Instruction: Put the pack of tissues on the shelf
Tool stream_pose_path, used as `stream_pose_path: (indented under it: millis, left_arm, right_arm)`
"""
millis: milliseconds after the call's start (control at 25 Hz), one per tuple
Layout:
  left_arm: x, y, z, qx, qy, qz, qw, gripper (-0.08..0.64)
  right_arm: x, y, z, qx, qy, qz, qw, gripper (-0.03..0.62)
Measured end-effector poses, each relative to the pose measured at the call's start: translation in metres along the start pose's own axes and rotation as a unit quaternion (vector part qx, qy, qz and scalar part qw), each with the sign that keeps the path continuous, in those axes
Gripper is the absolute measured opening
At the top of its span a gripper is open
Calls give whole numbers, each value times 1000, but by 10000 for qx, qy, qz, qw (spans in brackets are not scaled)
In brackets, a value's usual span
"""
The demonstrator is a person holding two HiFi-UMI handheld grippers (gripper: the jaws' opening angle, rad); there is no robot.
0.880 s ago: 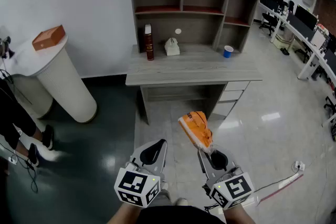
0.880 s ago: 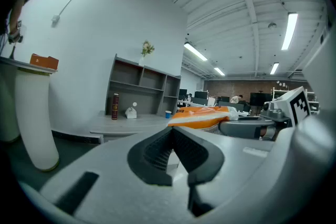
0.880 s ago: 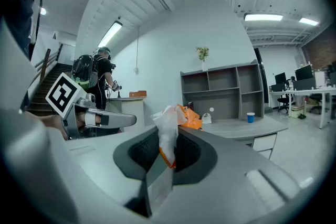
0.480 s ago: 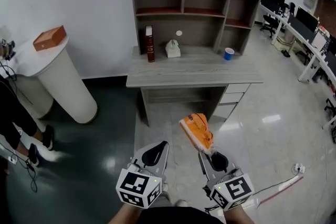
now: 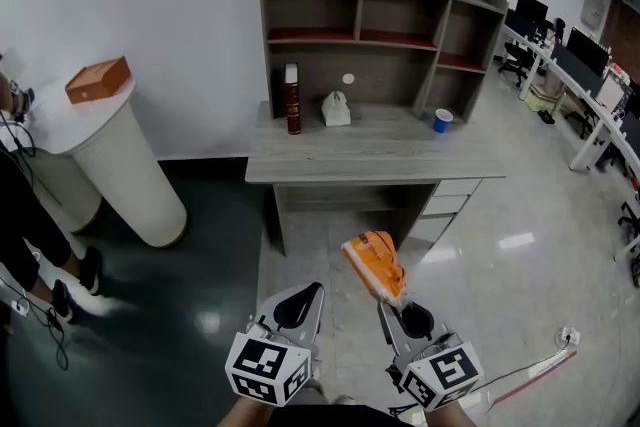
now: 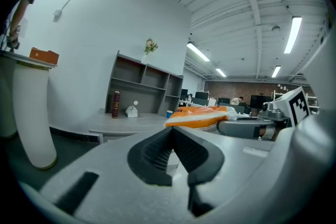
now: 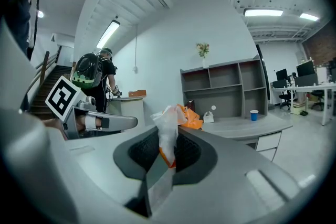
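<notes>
My right gripper (image 5: 393,300) is shut on the end flap of an orange and white pack of tissues (image 5: 374,265), which sticks up and forward from the jaws over the floor. In the right gripper view the pack (image 7: 173,118) is pinched between the pads. My left gripper (image 5: 300,300) is shut and holds nothing; it is level with the right one, to the left of the pack (image 6: 202,117). The grey shelf unit (image 5: 380,25) stands on a desk (image 5: 370,150) ahead, against the white wall.
On the desk stand a dark red bottle (image 5: 293,99), a small white bag (image 5: 336,109) and a blue cup (image 5: 442,121). A white round pedestal (image 5: 110,155) with an orange box (image 5: 98,80) stands left. A person's legs (image 5: 40,255) are at far left. Office desks line the right.
The view has shifted slightly: the desk and shelf sit a little lower and nearer in the head view. Both grippers kept their pose, the pack still held.
</notes>
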State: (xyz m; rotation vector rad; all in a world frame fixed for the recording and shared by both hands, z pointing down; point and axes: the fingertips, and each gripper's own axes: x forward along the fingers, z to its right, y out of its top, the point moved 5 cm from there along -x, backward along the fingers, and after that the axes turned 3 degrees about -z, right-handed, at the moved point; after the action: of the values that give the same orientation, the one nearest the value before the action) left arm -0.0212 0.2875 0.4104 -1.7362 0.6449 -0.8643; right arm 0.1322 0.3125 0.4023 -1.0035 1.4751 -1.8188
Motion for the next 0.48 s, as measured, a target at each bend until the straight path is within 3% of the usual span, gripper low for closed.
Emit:
stream_pose_path:
  millis: [480]
  left_arm:
    - [23,15,-61,23,-55,-103,9999,-6]
  right_arm:
    - [70,13,-2,-63,19,-131,9999,51]
